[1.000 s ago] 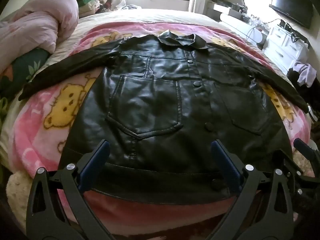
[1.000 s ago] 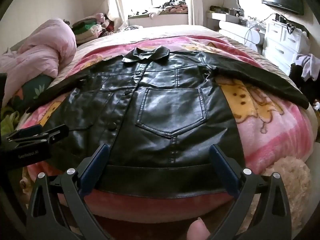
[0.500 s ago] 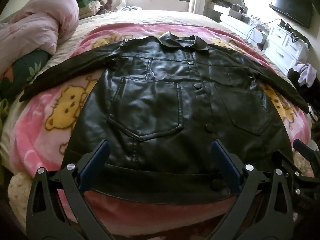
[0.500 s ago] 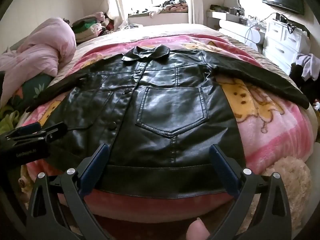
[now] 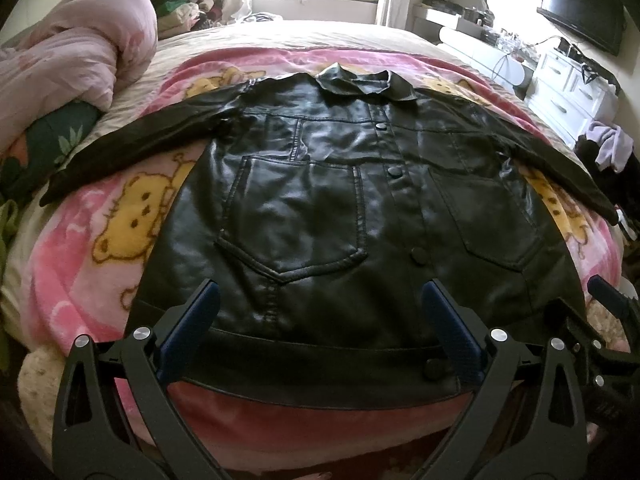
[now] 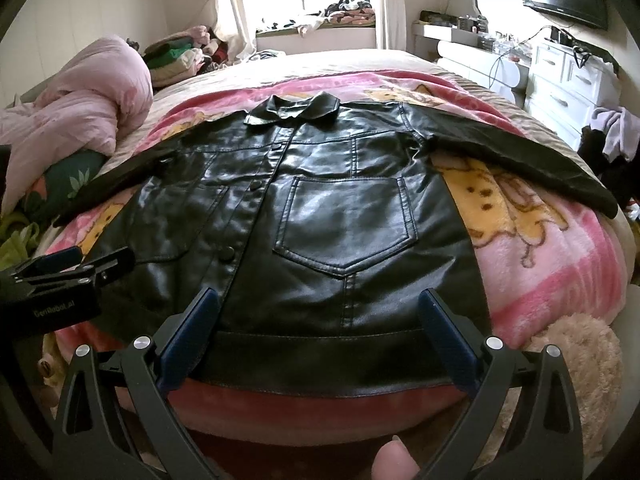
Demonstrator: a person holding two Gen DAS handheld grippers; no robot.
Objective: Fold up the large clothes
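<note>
Both views have crept slightly closer to the black leather jacket [image 5: 320, 208], spread flat on the bed's pink blanket [image 5: 80, 272] at twelve o'clock; left claw [image 5: 320, 320] and right claw [image 6: 318, 318] gape apart, empty.

The bed [image 5: 320, 36] stretches away ahead of both grippers, its far part bare and pale. A pink blanket [image 5: 72, 280] with yellow bears covers the near part. A black jacket [image 5: 320, 208] lies flat on the blanket, front up, collar at the far end, sleeves spread to either side, hem just ahead of the fingertips. A bunched pink quilt [image 6: 80, 108] sits on the bed's left side.
</note>
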